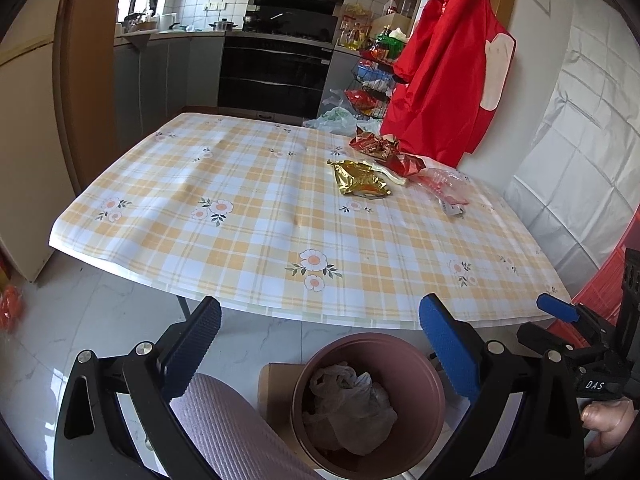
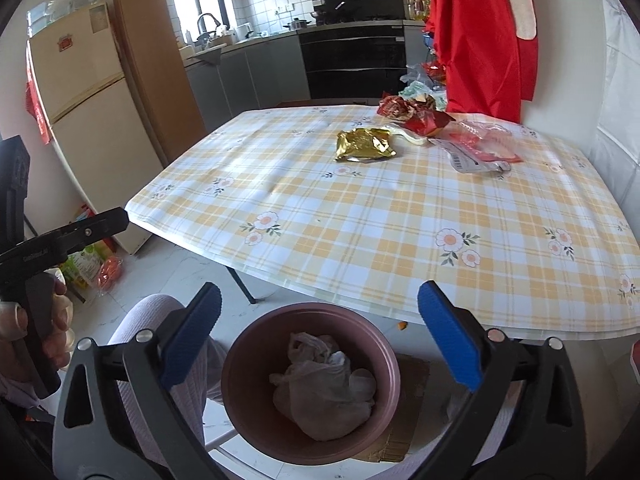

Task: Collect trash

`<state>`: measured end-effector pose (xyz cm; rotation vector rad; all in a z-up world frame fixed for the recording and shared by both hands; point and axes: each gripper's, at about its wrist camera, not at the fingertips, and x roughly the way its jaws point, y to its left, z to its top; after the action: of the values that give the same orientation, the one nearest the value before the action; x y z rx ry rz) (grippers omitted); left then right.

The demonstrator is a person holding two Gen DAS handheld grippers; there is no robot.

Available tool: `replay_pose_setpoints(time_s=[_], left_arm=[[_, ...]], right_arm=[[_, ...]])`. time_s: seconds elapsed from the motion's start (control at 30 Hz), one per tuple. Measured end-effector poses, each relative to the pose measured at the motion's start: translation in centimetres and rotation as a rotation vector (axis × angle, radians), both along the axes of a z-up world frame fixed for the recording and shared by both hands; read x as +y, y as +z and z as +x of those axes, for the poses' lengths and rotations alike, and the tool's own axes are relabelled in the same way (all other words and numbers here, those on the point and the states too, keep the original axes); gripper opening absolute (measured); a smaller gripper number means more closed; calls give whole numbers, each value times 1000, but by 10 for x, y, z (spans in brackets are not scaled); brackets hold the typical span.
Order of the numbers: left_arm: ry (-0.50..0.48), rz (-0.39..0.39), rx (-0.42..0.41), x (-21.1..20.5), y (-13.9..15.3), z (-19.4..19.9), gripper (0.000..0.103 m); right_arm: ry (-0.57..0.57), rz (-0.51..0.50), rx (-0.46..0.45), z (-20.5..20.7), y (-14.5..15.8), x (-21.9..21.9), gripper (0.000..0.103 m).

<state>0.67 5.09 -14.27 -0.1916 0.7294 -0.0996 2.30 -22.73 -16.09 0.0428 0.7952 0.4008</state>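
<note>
Covering most of both views, a table (image 2: 400, 216) is dressed with a yellow-and-white checked cloth printed with flowers. A red garment (image 1: 448, 64) is hung against the wall at the far right corner of the table. Below the near table edge, a pink bin (image 2: 310, 384) is set on the floor, partly on a sheet of cardboard (image 2: 404, 432). A crumpled translucent plastic bag (image 2: 324, 392) is contained in the bin. Trash is grouped at the far right of the table: a gold foil wrapper (image 2: 364, 145) is laid nearest the centre, crumpled red wrappers (image 2: 416, 114) are piled behind it near the garment, and a clear plastic package with red print (image 2: 486, 146) is laid to the right of these.

The left gripper (image 1: 320, 344) is held over the bin with its blue-padded jaws spread wide and nothing between them. The right gripper (image 2: 318, 332) is likewise positioned above the bin, its jaws fully apart and empty. A hand (image 2: 24, 332) on the left gripper's handle is seen at the left edge of the right wrist view.
</note>
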Motion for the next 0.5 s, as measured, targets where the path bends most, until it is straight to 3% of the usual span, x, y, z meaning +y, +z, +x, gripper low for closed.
replay_pose_setpoints(time_s=[0.5], left_arm=[[-40,18,76,-10,-27,43,97]], right_arm=[[-165,-47,22,39,-26,-56,97]])
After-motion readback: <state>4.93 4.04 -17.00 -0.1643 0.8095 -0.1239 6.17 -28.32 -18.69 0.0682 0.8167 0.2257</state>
